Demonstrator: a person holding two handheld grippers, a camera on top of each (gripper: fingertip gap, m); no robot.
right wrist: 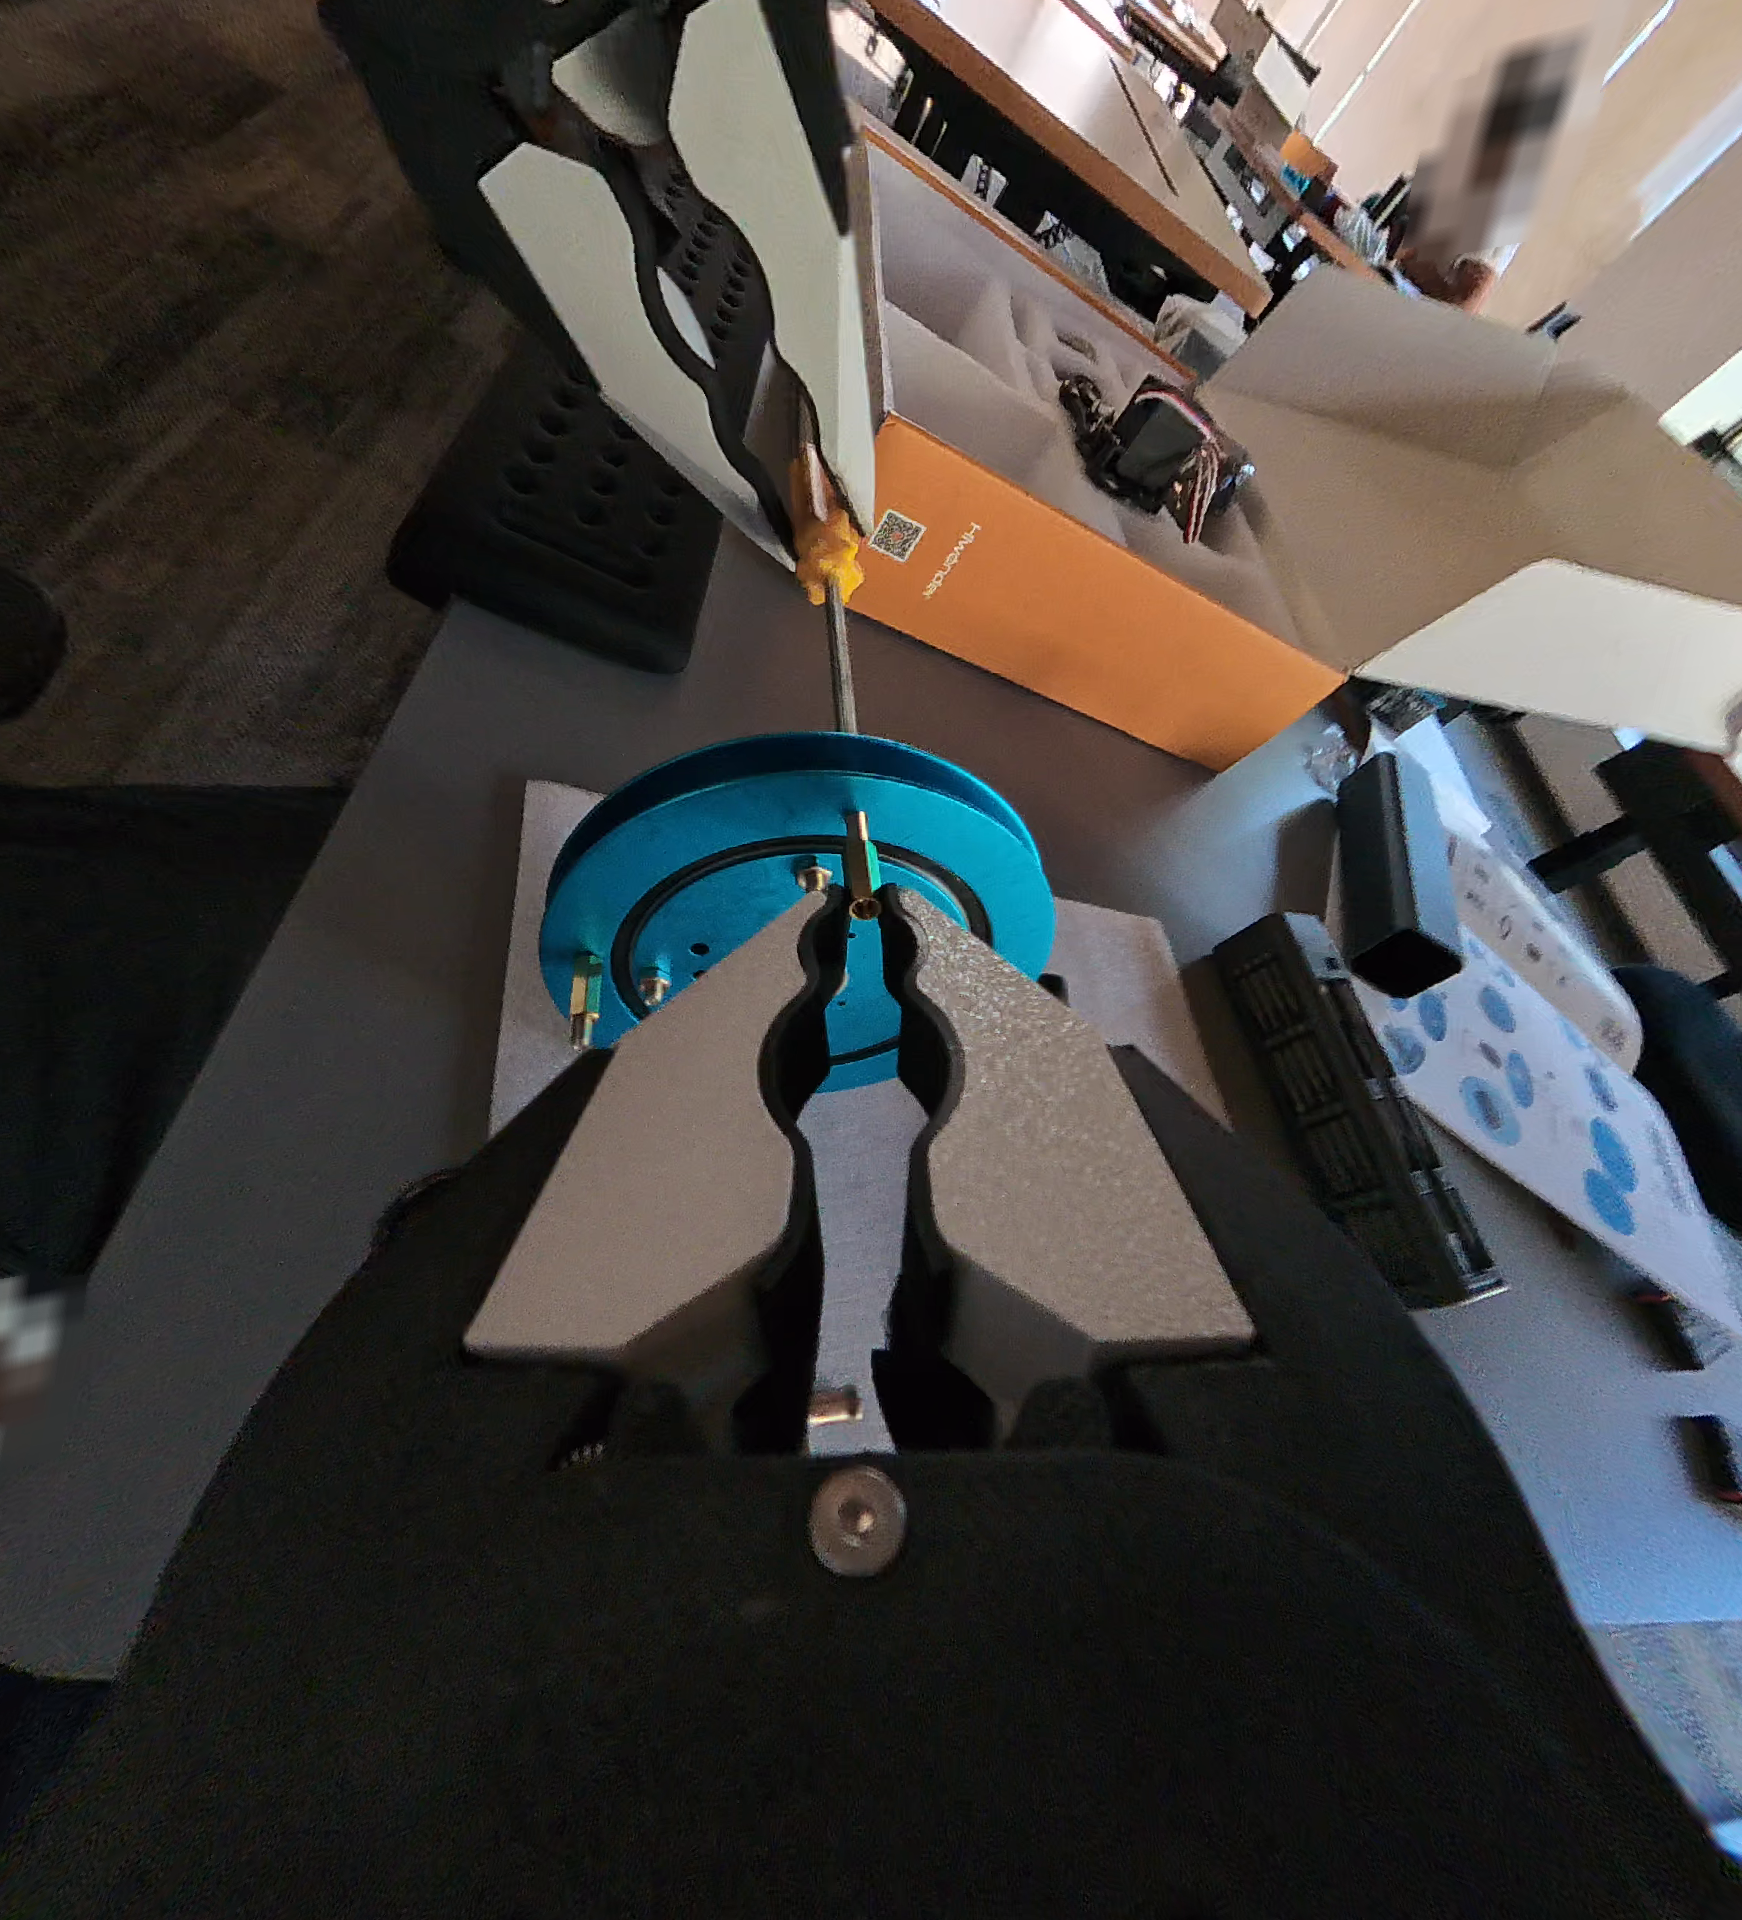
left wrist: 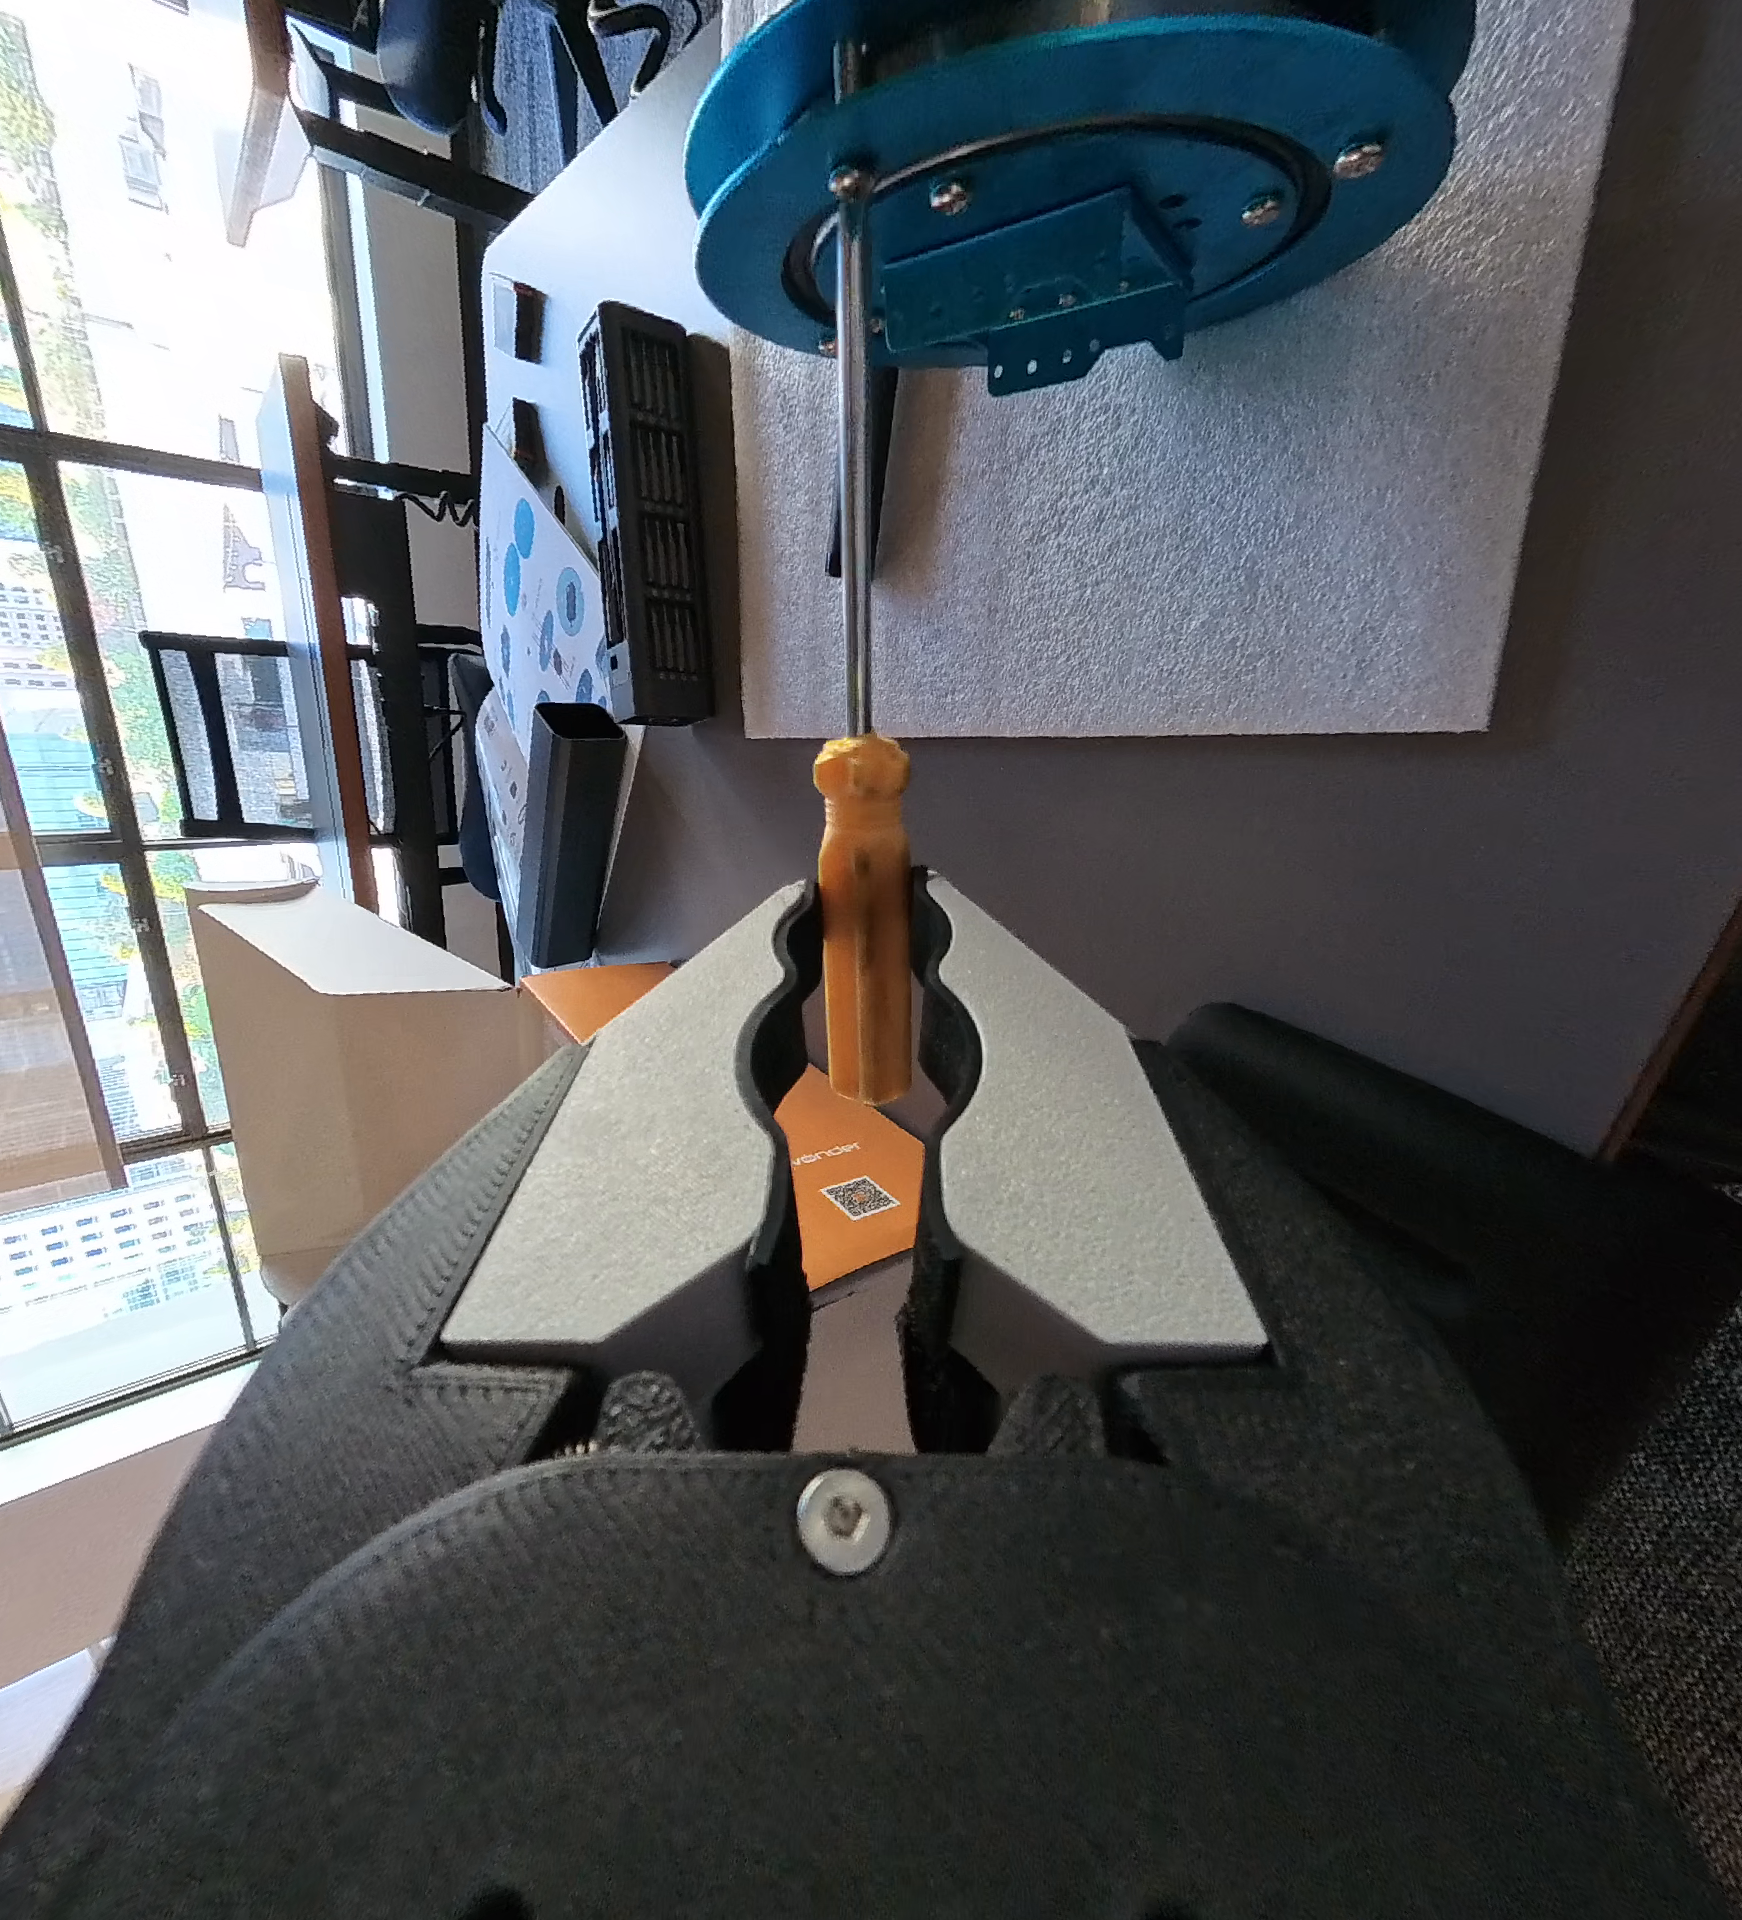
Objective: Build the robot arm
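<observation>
The left gripper (left wrist: 862, 883) clamps the orange-handled screwdriver (left wrist: 862, 935), its shaft reaching the blue disc (left wrist: 1054, 208) at 12 o'clock. The right gripper (right wrist: 862, 904) pinches one brass standoff (right wrist: 859, 862) on that disc. One white foam pad (left wrist: 1158, 520) lies under the disc on the grey table (right wrist: 327, 987); one orange box (right wrist: 1054, 613) with a code label sits at 1 o'clock.

My left gripper (left wrist: 862, 894) clamps screwdriver (left wrist: 862, 935) handle; shaft runs fwd, tip on screw (left wrist: 846, 183) at rim of disc assy (left wrist: 1054, 177). Disc sits on foam pad (left wrist: 1158, 540), pad on table (left wrist: 1210, 883). My right gripper (right wrist: 865, 906) pinches standoff (right wrist: 859, 852) atop disc face; 2nd standoff (right wrist: 584, 1000) at disc's left edge. Open box (right wrist: 1085, 613) beyond disc. Bit case (right wrist: 1355, 1122) right of pad, sheet (right wrist: 1532, 1081) farther right.
</observation>
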